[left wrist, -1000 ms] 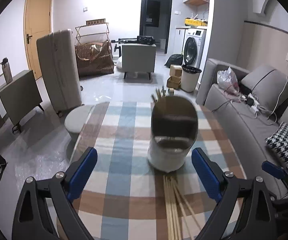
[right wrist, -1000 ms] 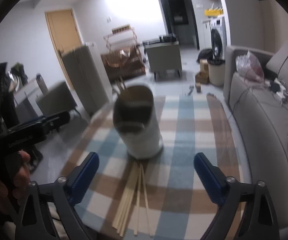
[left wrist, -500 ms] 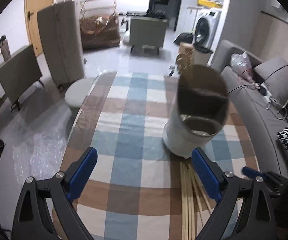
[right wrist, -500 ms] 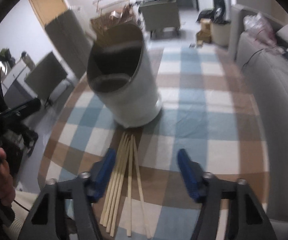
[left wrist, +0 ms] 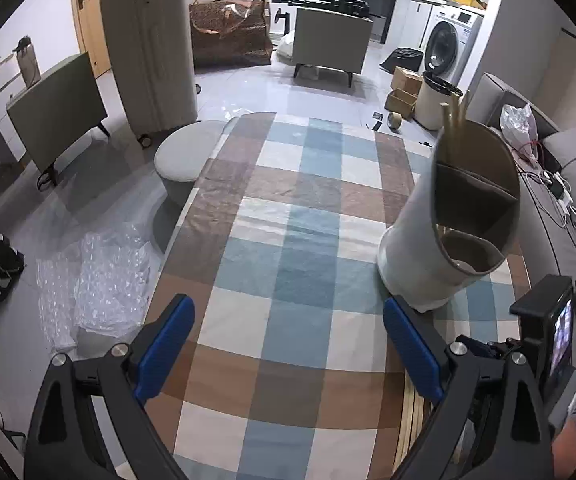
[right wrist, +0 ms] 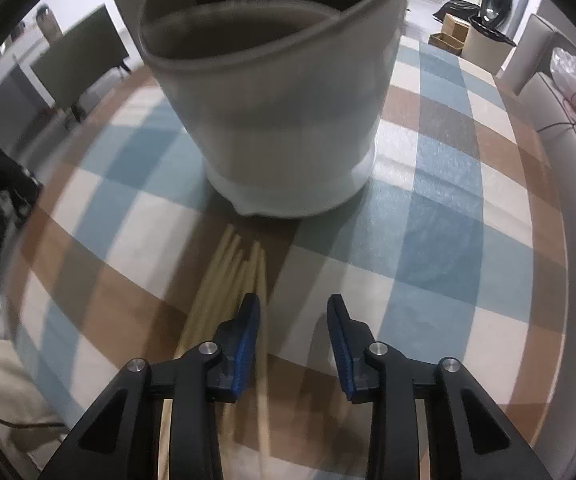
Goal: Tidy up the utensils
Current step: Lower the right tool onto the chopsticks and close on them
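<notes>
A white divided utensil holder (left wrist: 443,240) stands on the checked tablecloth (left wrist: 288,240), with a few chopsticks (left wrist: 453,118) upright in its far compartment. It fills the top of the right wrist view (right wrist: 288,120). A bundle of loose wooden chopsticks (right wrist: 228,280) lies on the cloth in front of it; their ends also show in the left wrist view (left wrist: 413,408). My right gripper (right wrist: 293,324) is low over the cloth, partly closed and empty, its left finger at the bundle's right edge. My left gripper (left wrist: 288,344) is wide open and empty, left of the holder.
A grey sofa (left wrist: 567,184) with cables runs along the table's right side. A round stool (left wrist: 186,156) and bubble wrap (left wrist: 100,280) lie on the floor to the left. A suitcase (left wrist: 148,44), armchair (left wrist: 329,44) and washing machine (left wrist: 449,46) stand further back.
My right gripper has dropped toward the loose chopsticks and narrowed its jaws. My left gripper has shifted left and higher, so the holder now sits at its right.
</notes>
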`<state>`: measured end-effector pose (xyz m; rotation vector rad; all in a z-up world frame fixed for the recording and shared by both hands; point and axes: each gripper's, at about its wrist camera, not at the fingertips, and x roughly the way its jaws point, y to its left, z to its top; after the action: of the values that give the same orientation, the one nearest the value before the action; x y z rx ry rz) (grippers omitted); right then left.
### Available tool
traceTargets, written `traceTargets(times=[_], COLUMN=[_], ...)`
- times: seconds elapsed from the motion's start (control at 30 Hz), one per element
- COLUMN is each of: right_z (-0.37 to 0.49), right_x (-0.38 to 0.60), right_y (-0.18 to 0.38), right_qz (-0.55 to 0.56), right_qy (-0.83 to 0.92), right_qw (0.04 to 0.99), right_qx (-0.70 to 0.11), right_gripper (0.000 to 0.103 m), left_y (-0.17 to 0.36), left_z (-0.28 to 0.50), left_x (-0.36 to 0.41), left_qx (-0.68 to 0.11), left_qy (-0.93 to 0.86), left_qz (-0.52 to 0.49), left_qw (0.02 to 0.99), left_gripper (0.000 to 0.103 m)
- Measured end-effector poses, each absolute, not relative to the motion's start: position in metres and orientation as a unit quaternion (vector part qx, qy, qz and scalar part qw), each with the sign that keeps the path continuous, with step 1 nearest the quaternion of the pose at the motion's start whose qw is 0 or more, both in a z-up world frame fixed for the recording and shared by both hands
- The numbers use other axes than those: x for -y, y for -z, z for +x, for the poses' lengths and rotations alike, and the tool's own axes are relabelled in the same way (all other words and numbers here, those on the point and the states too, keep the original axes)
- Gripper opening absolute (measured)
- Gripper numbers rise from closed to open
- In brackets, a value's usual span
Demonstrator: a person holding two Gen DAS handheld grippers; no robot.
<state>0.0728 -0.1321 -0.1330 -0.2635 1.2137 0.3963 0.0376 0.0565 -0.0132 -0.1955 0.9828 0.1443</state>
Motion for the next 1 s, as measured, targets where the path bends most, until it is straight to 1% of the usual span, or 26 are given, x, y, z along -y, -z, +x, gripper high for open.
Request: traceTargets(times=[0.13,0.2,0.3,0.47,0.5,0.63,0.7,0.8,0.93,1.0], right_z=[0.071,0.070,0.068,0.071,0.073,0.071,0.070,0.072,0.071,0.072], right_x=[0.130,0.125,0.116,0.111,0.109,0.103,0.103,0.114,0.140,0.163], right_y=[0.132,0.135,0.134,0.133,0.133,0.135,0.135,0.128,0.106,0.091], right_qz=[-0.128,-0.141,-0.163,-0.164,-0.165,-0.172,-0.173,-0.141,-0.084,-0.032], right_qy=[-0.184,-0.183,-0.184,-0.183,-0.184,-0.200,-0.206,-0.213,-0.211,-0.206], right_qw=[0.797,0.795,0.800,0.806,0.807,0.809,0.809,0.814,0.829,0.838], right_qx=[-0.562,-0.561,-0.548,-0.538,-0.537,-0.526,-0.522,-0.522,-0.511,-0.503], right_gripper=[0.031,0.031,0.029,0.028,0.027,0.004,0.003,0.003,0.003,0.003], left_y=[0.013,0.012,0.014,0.020,0.021,0.021,0.023,0.027,0.044,0.056], left_z=[0.040,0.039,0.042,0.044,0.044,0.043,0.044,0.045,0.050,0.052], left_x=[-0.062,-0.064,-0.067,-0.072,-0.073,-0.073,-0.071,-0.069,-0.055,-0.047], left_qx=[-0.475,-0.476,-0.476,-0.486,-0.488,-0.488,-0.491,-0.499,-0.531,-0.552], left_qy=[-0.069,-0.067,-0.068,-0.070,-0.069,-0.072,-0.071,-0.067,-0.042,-0.027], left_qz=[-0.109,-0.113,-0.111,-0.118,-0.121,-0.116,-0.112,-0.114,-0.120,-0.130], left_qw=[0.870,0.870,0.870,0.863,0.861,0.862,0.861,0.857,0.838,0.823], left_gripper=[0.092,0.092,0.092,0.092,0.092,0.092,0.092,0.092,0.092,0.092])
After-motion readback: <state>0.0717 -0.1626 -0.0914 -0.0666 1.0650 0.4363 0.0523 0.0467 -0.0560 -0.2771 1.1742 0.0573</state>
